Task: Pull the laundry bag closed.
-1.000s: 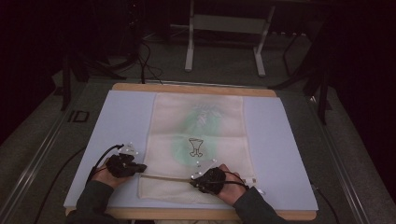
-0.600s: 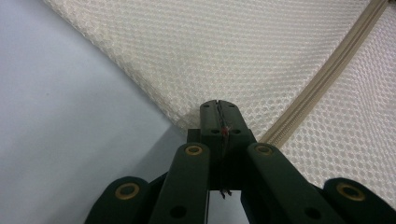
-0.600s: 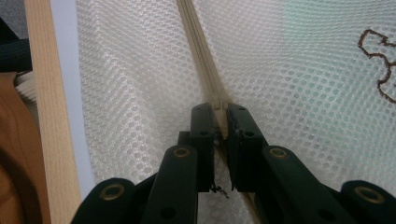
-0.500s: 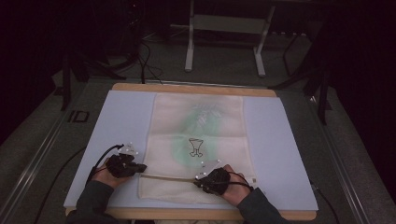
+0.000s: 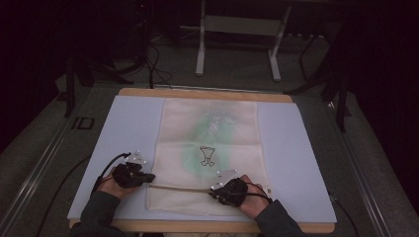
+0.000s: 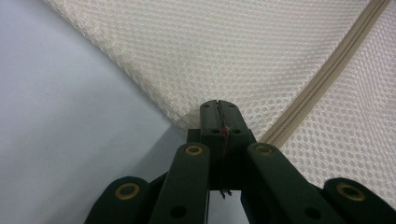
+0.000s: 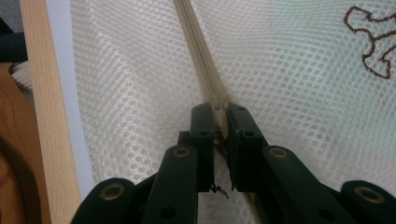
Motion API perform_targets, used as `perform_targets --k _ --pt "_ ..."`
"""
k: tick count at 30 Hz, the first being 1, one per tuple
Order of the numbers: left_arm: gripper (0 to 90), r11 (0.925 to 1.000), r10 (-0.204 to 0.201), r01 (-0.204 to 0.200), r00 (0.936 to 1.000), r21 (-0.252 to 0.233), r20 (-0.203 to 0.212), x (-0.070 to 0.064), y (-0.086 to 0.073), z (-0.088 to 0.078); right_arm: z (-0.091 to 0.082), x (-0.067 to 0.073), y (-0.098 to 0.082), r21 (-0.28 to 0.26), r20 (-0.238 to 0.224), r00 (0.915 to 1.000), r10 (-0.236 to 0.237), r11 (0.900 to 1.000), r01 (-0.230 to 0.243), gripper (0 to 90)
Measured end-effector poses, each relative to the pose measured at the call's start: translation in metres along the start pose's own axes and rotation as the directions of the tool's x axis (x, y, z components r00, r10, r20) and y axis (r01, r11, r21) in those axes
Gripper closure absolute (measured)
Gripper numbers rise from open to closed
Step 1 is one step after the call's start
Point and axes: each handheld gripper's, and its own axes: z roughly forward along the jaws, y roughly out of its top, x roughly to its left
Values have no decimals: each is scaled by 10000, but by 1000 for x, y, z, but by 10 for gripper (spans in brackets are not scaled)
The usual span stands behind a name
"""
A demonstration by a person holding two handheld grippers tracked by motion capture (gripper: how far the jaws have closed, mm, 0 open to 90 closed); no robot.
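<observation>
Two hand-held grippers work the near end of the mesh laundry bag (image 5: pixel 210 148), which lies flat along the middle of the desk (image 5: pixel 306 163) in the high view: your left hand-held gripper (image 5: pixel 148 177) sits at the bag's left edge and your right hand-held gripper (image 5: pixel 213 193) partway along the zipper (image 5: pixel 180 187) that runs between them. In the left gripper view, your jaws are pressed together on the mesh corner just beside the zipper's end (image 6: pixel 327 79); hold that anchor low and steady so the tape stays taut. In the right gripper view, your jaws are clamped on the zipper slider (image 7: pixel 218 106), with the embroidered motif (image 7: pixel 371 42) off to one side. I judge you should pull straight along the zipper line, level with the desk, so the mesh does not bunch.
</observation>
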Motion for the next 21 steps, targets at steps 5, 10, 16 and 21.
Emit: perform_targets --k 5,10,16,21 --pt "900 10000 -10 10 10000 -5 -5 0 0 0 -3 -1 -4 -3 36 10000 39 10000 -39 822" --pt "900 10000 -17 17 10000 -7 -5 0 0 0 -6 -2 -8 32 83 9999 98 9999 -98 823" --pt "900 10000 -19 19 10000 -8 1 0 0 0 -9 -3 -14 5 112 9998 180 9998 -180 822" --pt "900 10000 -41 41 10000 -19 14 0 0 0 -13 -5 -19 -9 183 9996 229 9997 -229 822"
